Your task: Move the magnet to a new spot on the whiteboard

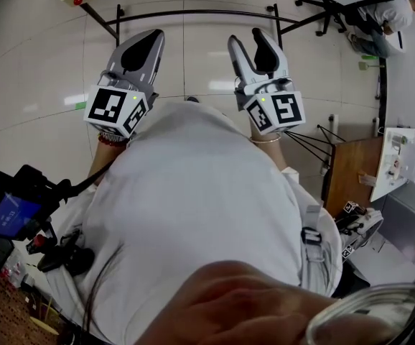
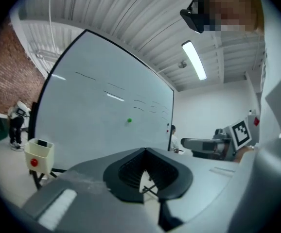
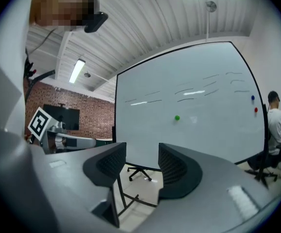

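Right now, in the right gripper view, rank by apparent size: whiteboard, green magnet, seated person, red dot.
1. whiteboard, largest by far.
2. seated person.
3. green magnet and red dot: both tiny specks, too alike to rank.

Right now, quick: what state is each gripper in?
Left gripper: shut, nothing between its jaws.
Right gripper: open, empty; the green magnet sits on the whiteboard.

A small green round magnet (image 3: 177, 117) sticks mid-board on the upright whiteboard (image 3: 213, 140).
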`<action>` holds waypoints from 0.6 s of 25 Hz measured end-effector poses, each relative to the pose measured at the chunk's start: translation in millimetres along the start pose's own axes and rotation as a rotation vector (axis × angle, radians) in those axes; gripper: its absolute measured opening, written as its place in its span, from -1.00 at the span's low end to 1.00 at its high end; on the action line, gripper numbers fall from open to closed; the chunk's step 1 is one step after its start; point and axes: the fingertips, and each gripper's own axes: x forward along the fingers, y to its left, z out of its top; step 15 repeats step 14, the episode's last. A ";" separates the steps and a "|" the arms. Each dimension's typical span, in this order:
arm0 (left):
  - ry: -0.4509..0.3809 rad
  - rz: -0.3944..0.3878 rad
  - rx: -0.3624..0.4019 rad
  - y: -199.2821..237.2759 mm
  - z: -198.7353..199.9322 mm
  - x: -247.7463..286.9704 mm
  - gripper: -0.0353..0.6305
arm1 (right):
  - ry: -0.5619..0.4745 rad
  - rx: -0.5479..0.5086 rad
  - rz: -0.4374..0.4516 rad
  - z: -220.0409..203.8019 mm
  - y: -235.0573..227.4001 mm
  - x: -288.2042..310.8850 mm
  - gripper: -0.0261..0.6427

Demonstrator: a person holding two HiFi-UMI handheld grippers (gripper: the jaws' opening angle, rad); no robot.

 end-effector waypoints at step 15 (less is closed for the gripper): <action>0.073 0.016 0.018 2.9 -8.3 2.7 -0.88 | -0.068 -0.001 0.116 12.7 12.6 6.4 -0.32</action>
